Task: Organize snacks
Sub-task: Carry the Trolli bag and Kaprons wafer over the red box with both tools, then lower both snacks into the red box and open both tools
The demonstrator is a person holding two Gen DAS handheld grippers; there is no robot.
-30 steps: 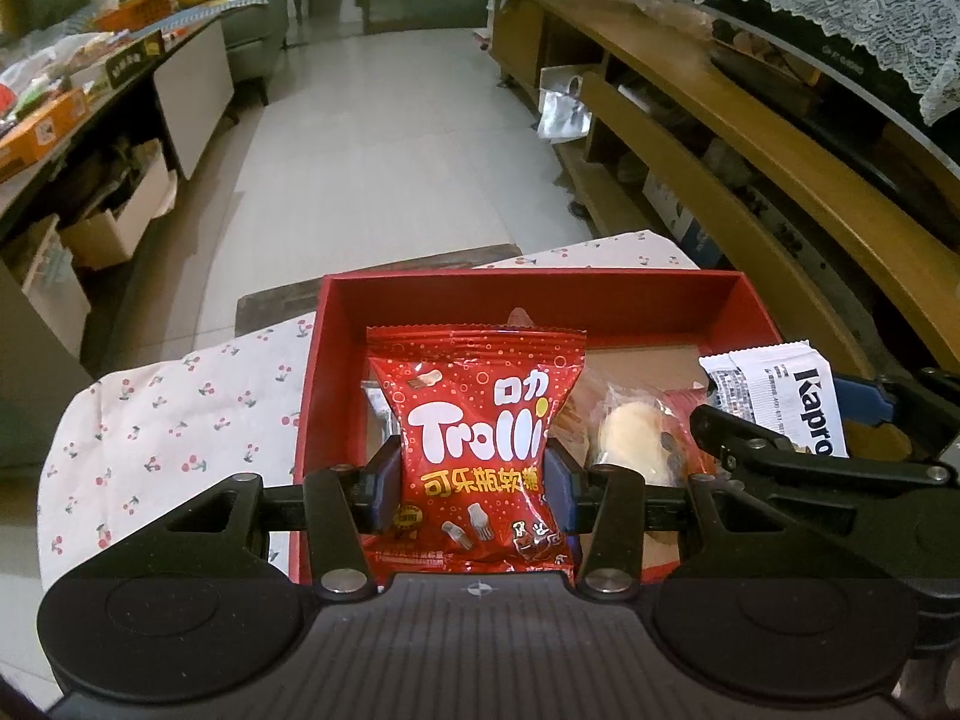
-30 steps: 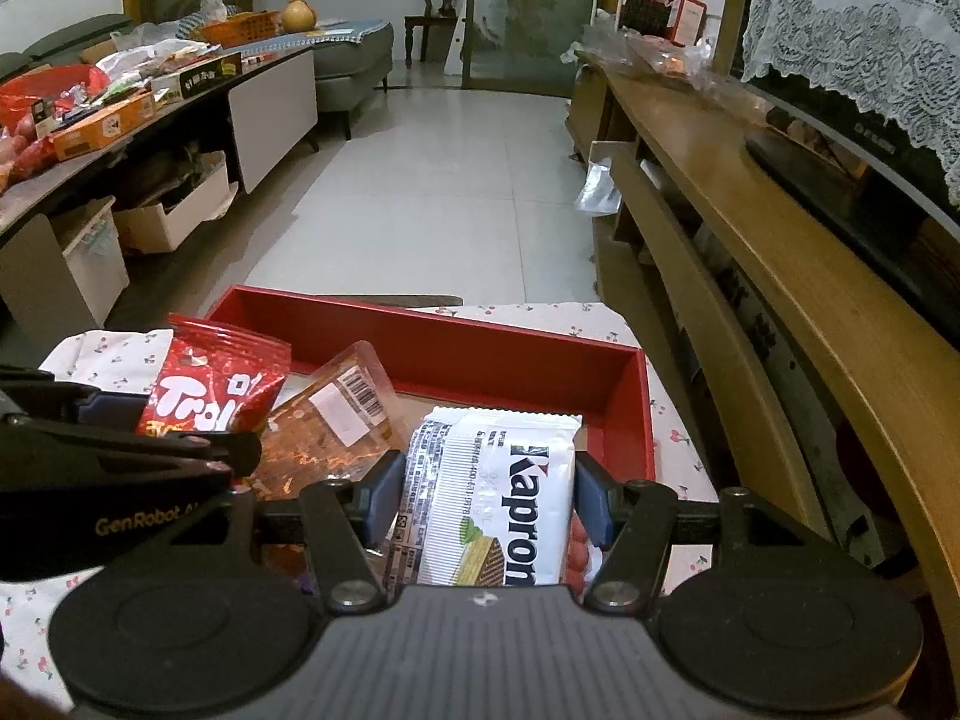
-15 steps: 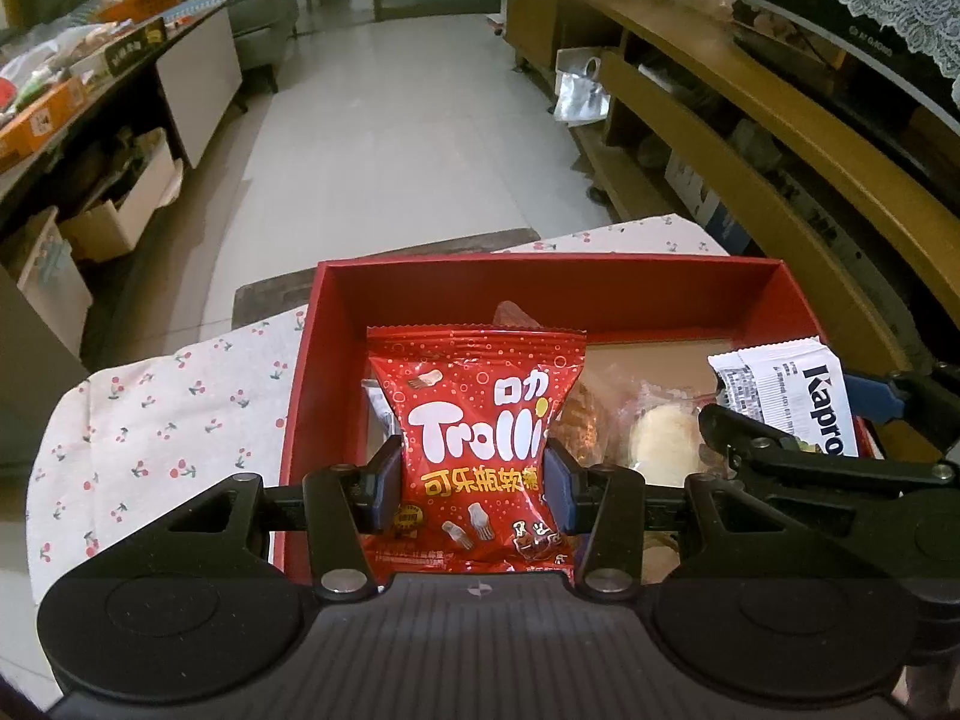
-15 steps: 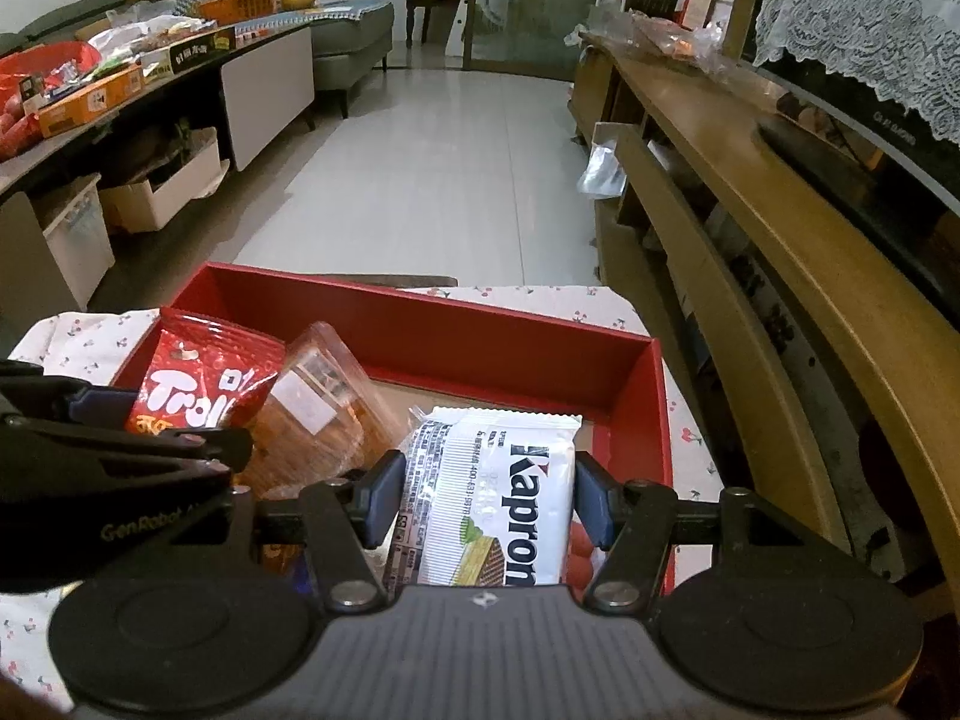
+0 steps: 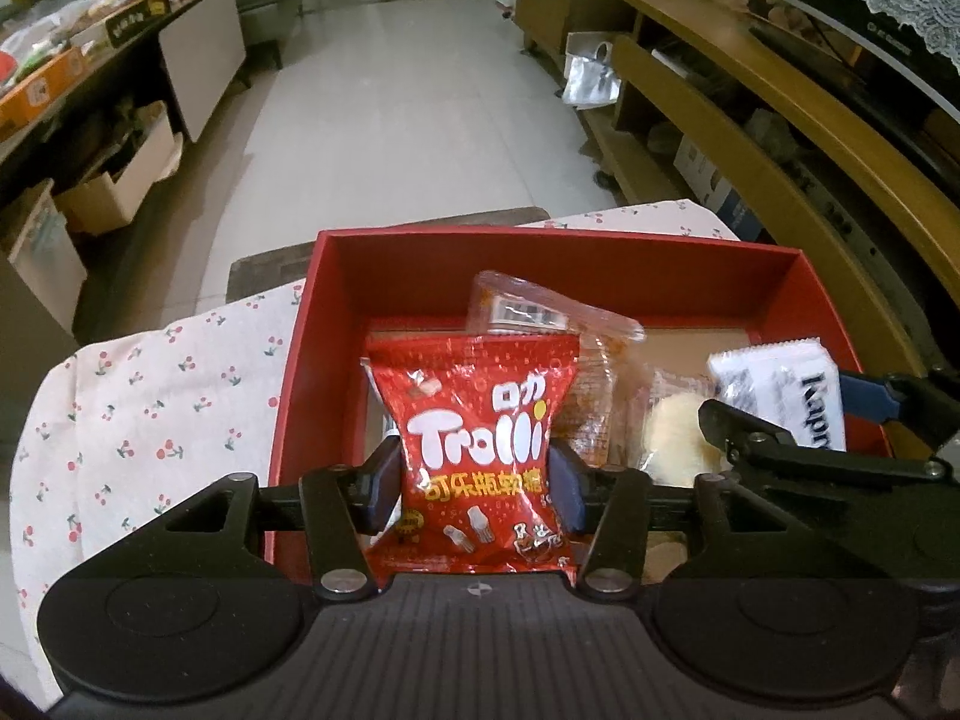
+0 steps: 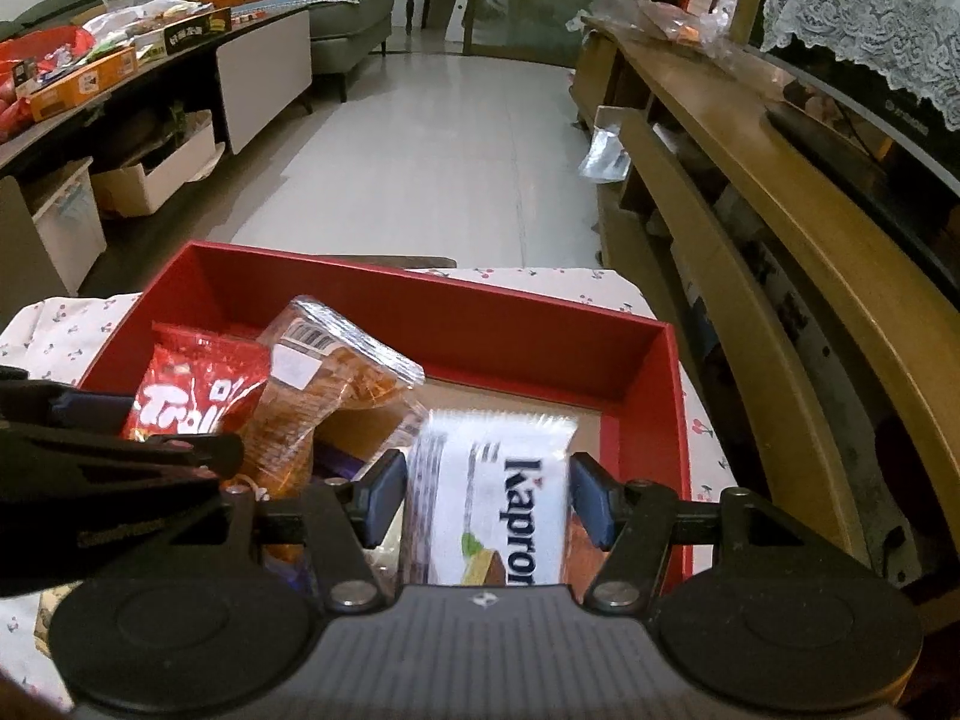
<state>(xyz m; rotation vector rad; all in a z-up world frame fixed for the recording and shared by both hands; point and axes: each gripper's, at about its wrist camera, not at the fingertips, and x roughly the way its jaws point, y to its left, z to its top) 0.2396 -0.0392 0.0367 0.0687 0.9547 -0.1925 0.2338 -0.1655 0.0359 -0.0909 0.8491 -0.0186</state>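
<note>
My left gripper [image 5: 474, 480] is shut on a red Trolli gummy bag [image 5: 480, 456], held upright over the left part of a red box [image 5: 540, 252]. My right gripper [image 6: 486, 498] is shut on a white Kapron wafer pack [image 6: 498, 498], held over the right part of the same box [image 6: 420, 300]. A clear packet of brown snacks [image 5: 558, 324] leans inside the box behind the Trolli bag. A pale wrapped bun [image 5: 672, 432] lies between the two held packs. The right gripper with its pack also shows in the left wrist view [image 5: 780, 390].
The box sits on a cherry-print cloth [image 5: 150, 408] over a small table. A wooden shelf unit [image 6: 750, 210] runs along the right. A long counter with boxes and snacks [image 6: 90, 72] stands at the left. Tiled floor [image 5: 408, 108] lies beyond.
Both grippers have moved forward and tilted down over the box with their packs. The clear brown snack packet now shows behind the Trolli bag.
</note>
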